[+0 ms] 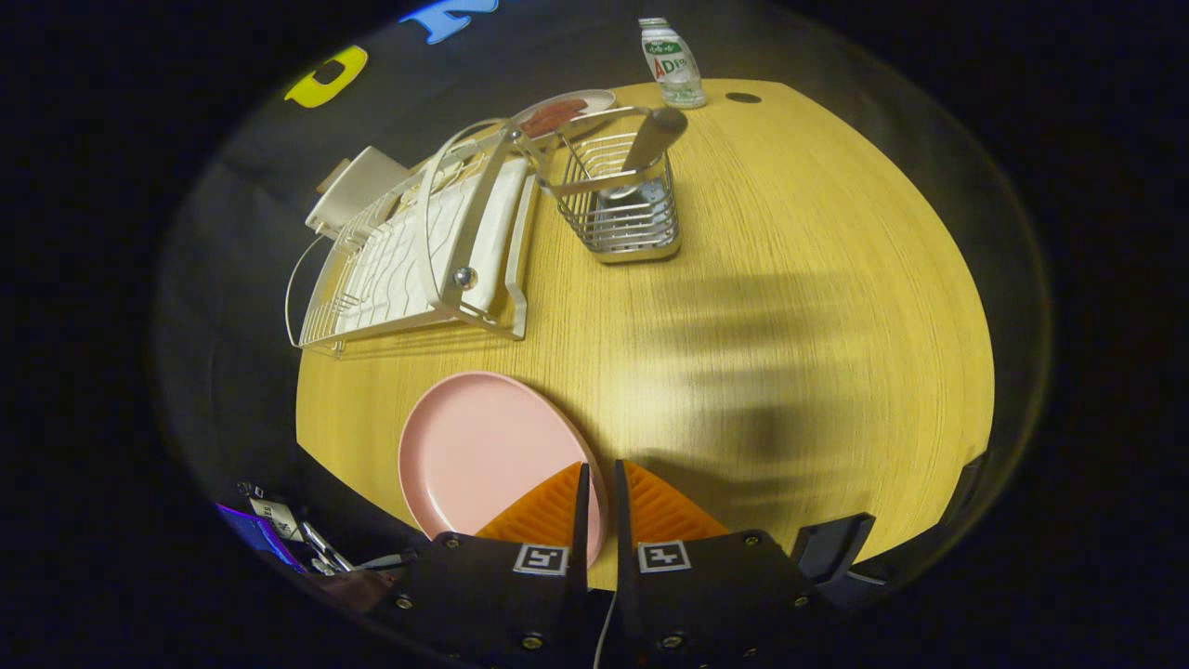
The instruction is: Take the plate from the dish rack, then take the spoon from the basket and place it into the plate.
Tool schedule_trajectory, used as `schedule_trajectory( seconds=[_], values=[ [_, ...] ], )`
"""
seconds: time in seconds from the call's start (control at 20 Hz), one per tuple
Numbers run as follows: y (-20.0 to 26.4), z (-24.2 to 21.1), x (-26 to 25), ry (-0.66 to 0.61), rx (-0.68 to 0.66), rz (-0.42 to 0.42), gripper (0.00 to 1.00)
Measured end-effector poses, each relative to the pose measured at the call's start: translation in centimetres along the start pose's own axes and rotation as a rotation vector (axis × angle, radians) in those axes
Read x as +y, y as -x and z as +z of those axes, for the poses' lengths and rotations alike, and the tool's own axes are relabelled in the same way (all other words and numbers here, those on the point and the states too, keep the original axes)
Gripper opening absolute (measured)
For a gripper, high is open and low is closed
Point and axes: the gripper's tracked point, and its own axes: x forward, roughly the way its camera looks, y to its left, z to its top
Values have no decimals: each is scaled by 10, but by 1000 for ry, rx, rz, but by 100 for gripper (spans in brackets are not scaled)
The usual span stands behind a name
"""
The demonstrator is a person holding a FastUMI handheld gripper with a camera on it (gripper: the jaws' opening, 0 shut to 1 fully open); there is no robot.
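A pink plate (483,451) lies flat near the front edge of the wooden table (817,279), and its right rim runs between my fingers. My gripper (601,469) is shut on that rim, with one finger (548,506) over the plate and the other outside it. Beyond the fingers stands a wire basket (622,209) holding a spoon (653,141) whose handle leans up and to the right. Left of the basket sits the white dish rack (418,251), with no plate in it.
A small plastic bottle (671,63) stands at the table's far edge, next to a round hole (743,97). Behind the rack are a small dish with something red (564,111) and a white box (358,186). Bare wood stretches right of the plate.
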Motion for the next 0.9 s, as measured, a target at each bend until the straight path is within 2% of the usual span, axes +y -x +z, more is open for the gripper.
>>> schedule_trajectory(
  seconds=[0.2, 0.45, 0.7, 0.8, 0.9],
  values=[
    [15, 18, -8, 3, -153, -5, 15],
    [26, 58, -30, 20, -465, -35, 19],
    [38, 105, -41, 168, -754, -115, 19],
    [43, 122, -35, 196, -845, -101, 22],
    [38, 131, -33, 220, -871, -92, 25]
  ],
)
